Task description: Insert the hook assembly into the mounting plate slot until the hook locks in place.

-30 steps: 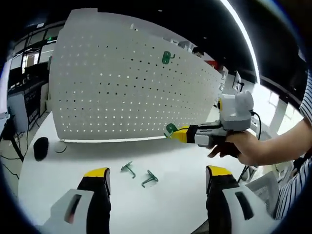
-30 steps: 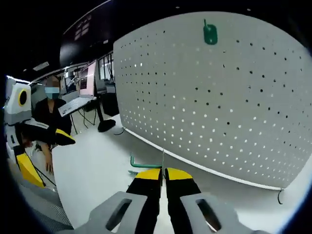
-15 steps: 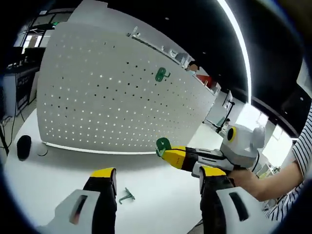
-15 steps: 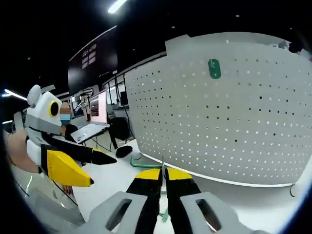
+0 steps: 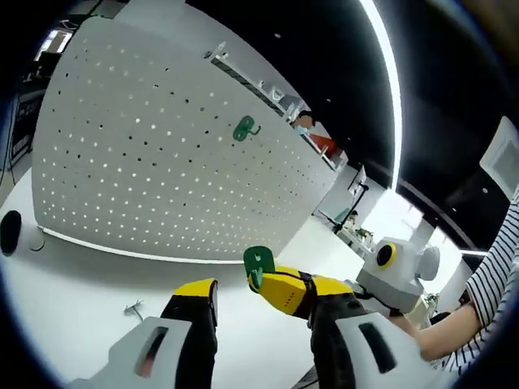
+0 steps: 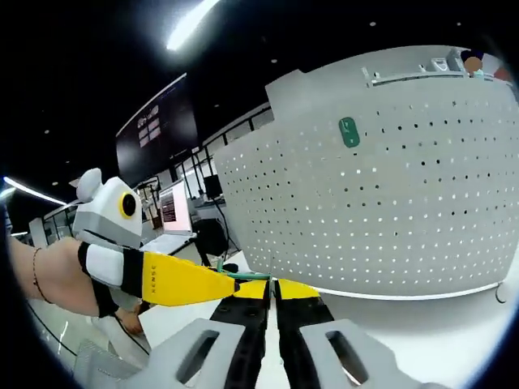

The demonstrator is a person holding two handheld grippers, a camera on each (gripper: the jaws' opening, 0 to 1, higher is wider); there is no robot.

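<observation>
Green hook (image 5: pixel 256 264) clamped in right gripper (image 6: pixel 271 285) jaws, left gripper (image 5: pixel 261 301) jaws spread apart, hook seen between them, pegboard (image 5: pixel 162 170) ahead, another green hook (image 6: pixel 349 132) mounted on it

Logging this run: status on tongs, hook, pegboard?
Right tongs shut on green hook, raised before the pegboard. Left tongs open, empty. One hook already mounted; a spare hook lies on the table.

Right tongs (image 6: pixel 272 290) clamped together, left tongs (image 5: pixel 263 312) spread wide, the two crossing closely.
</observation>
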